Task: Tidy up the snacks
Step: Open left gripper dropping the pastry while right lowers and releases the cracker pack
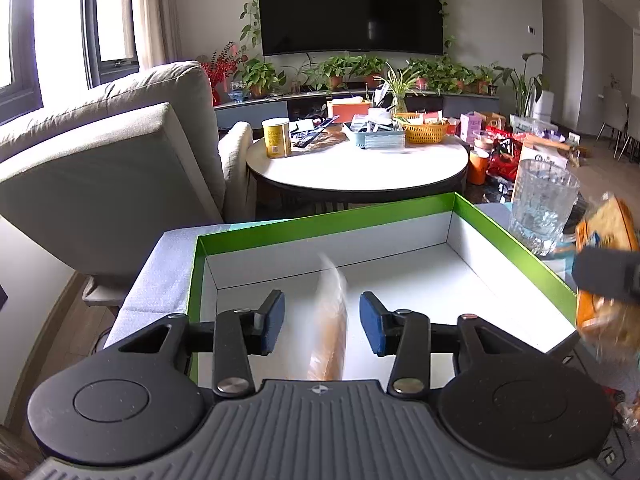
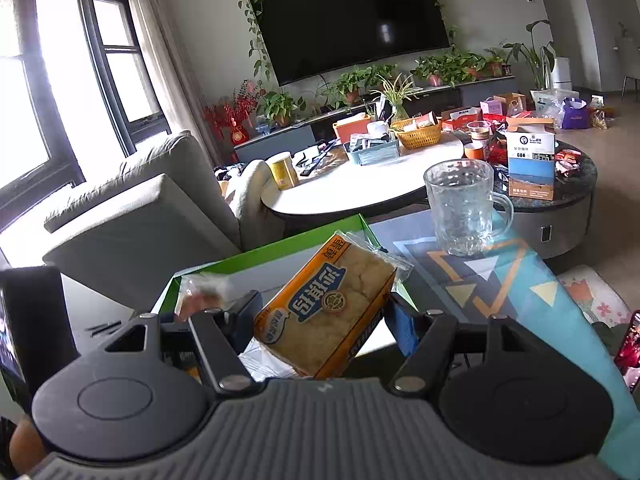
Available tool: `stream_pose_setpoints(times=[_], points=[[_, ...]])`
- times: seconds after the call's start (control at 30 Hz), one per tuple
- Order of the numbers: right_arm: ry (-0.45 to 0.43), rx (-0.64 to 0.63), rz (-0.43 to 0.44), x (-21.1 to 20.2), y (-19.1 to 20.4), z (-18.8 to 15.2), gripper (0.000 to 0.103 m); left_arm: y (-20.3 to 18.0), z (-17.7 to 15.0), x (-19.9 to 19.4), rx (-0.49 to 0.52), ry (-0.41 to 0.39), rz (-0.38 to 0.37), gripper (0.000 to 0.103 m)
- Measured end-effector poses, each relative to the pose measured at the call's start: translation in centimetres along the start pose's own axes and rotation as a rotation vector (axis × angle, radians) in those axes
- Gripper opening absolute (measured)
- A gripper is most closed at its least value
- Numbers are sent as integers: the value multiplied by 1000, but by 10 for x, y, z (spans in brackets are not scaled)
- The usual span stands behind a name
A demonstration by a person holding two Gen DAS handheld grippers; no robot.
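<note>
1. Orange snack pack [image 2: 332,312] clamped between the right gripper [image 2: 320,320] pads, tilted, over the near right corner of the green box [image 1: 332,224].
2. Second snack pack [image 1: 330,320], blurred and edge-on, between the left gripper [image 1: 322,320] pads inside the box; pads stand clear of it, jaws apart, not gripping.
3. Box: white inside, green rim, otherwise bare floor visible.
4. Glass mug [image 2: 460,208] just right of the box on the patterned tabletop [image 2: 500,280].
5. Round white table [image 1: 356,168] behind the box, with yellow can [image 1: 277,138] and orange basket [image 1: 426,130].
6. Grey sofa [image 1: 104,168] left of the box; TV [image 1: 352,4] far behind.
</note>
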State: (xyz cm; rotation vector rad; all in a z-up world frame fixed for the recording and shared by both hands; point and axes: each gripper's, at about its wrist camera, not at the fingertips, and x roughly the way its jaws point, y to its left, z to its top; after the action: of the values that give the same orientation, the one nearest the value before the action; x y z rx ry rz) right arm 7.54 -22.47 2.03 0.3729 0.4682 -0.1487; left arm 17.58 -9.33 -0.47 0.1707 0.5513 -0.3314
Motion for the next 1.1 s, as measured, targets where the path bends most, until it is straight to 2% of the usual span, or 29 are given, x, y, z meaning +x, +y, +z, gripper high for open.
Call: stream_pose_setpoints(times=[0.03, 0.07, 0.4, 0.63, 1.0, 1.1], points=[[-2, 1, 1, 1, 0, 1, 51, 0, 0, 0, 3, 0, 4, 49], [-4, 2, 3, 1, 0, 2, 51, -1, 0, 0, 4, -2, 8, 51], [7, -1, 12, 16, 4, 8, 51, 8, -5, -11, -19, -5, 48, 51], [43, -33, -3, 45, 13, 9, 51, 26, -11, -32, -87, -26, 78, 51], [128, -83, -35, 71, 23, -9, 52, 43, -24, -43, -127, -6, 112, 52], [109, -105, -48, 68, 29, -12, 52, 42, -27, -46, -118, 1, 110, 52]])
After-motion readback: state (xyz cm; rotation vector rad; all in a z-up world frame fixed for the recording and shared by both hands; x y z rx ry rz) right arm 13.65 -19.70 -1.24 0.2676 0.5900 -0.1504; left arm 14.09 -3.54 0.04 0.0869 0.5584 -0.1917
